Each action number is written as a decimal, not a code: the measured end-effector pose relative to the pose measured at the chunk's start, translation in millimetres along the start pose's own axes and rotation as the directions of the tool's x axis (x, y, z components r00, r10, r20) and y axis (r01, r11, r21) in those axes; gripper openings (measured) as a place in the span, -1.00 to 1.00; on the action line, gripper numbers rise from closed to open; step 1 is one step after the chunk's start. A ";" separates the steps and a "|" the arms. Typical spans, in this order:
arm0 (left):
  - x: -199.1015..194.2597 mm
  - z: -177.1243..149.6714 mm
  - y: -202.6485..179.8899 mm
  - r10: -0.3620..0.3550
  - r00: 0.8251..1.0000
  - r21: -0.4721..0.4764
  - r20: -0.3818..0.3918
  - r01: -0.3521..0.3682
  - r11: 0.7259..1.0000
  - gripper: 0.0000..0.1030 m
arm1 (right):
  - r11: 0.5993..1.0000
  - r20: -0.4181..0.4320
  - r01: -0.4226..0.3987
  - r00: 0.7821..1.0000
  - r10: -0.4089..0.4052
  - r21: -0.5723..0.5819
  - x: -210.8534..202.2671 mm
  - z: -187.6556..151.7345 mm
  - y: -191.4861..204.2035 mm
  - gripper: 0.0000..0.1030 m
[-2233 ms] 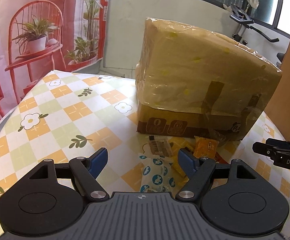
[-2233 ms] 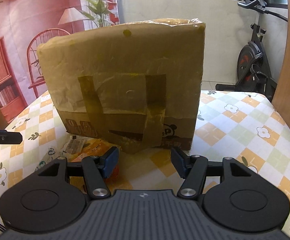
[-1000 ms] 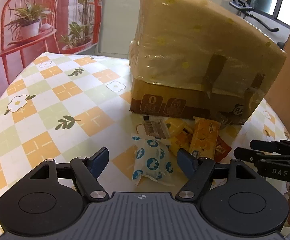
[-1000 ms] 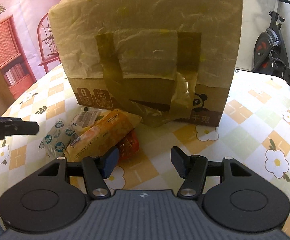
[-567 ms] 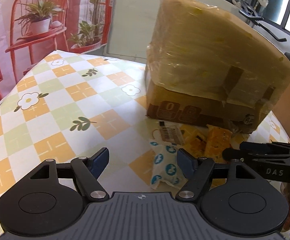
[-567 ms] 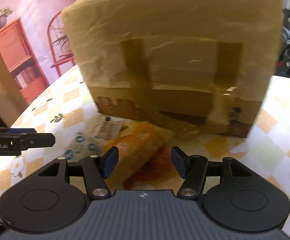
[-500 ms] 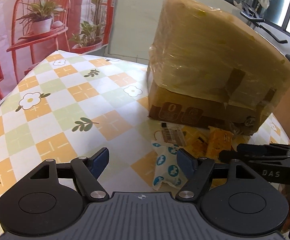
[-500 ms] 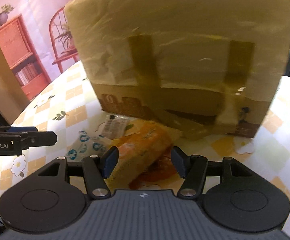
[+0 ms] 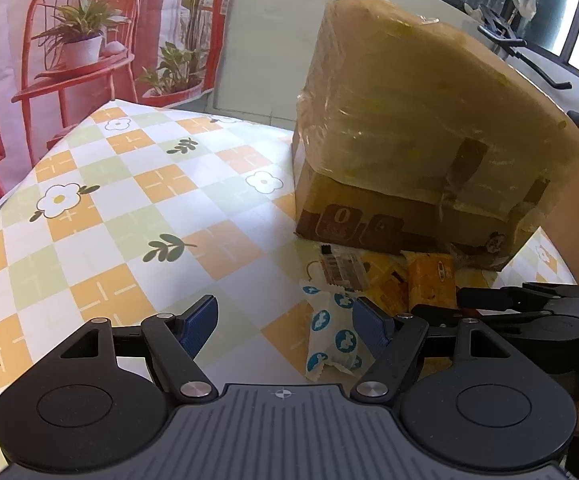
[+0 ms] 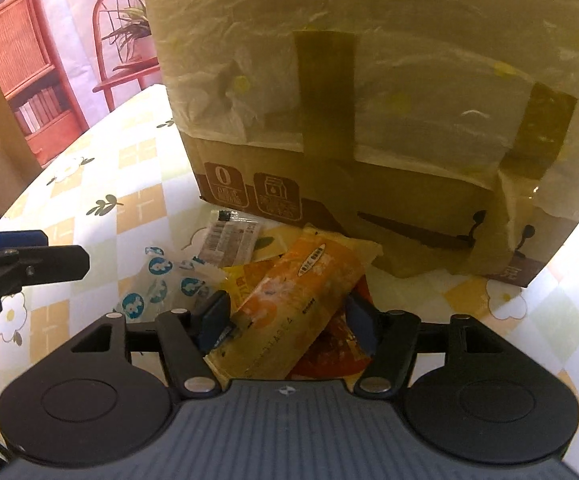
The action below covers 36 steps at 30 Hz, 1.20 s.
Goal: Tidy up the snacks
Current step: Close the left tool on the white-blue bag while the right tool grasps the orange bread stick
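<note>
Still near the start, the snacks [image 10: 249,276] lie heaped on the desk [image 9: 137,208] against a wrapped box [image 10: 369,120], none sorted yet, with the right tool [image 10: 287,318], jaws just widened, straddling an orange packet [image 10: 293,308] unpinched, and the left tool [image 9: 283,318] wide and empty.

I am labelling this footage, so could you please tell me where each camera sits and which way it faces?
Left wrist: on the left gripper, looking down across the checked floral tablecloth at the plastic-wrapped cardboard box; jaws open, empty.
Right wrist: on the right gripper, facing the box, open jaws just widened, straddling the orange snack packet.
Shared: box, snacks, blue-dotted white packet, each other's gripper.
</note>
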<state>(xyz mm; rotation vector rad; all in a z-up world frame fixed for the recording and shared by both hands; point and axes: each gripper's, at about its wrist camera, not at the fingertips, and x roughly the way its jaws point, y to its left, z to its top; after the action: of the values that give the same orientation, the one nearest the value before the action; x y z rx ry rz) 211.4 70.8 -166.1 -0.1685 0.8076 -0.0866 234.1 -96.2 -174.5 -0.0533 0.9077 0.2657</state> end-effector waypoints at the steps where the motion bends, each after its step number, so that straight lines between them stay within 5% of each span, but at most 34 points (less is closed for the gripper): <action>1: 1.2 -0.4 -1.0 -0.003 1.000 0.004 -0.003 0.003 1.000 0.49 | 1.000 0.002 0.000 1.000 0.000 0.000 -2.1 -1.1 -1.1 0.26; 19: 46.3 -9.0 -25.0 -0.045 0.994 0.061 -0.101 0.051 0.997 0.45 | 1.000 0.017 -0.023 1.000 0.022 0.011 -18.3 -8.5 -11.6 0.09; 29: 55.4 -13.8 -27.5 -0.112 0.988 0.066 -0.103 0.119 0.991 -0.10 | 0.999 0.004 -0.038 0.999 0.038 0.008 -9.3 -3.5 -8.8 0.09; 36: 49.9 -15.9 -21.6 -0.108 0.990 0.046 -0.091 0.112 0.993 -0.16 | 0.999 -0.019 -0.033 0.999 0.033 0.018 1.7 -0.5 -8.1 0.09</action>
<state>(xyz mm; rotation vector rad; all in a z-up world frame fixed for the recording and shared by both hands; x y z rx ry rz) 234.0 40.7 -208.4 -0.1614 0.8836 -0.2200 236.7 -103.8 -176.7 -0.0248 0.9306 0.2885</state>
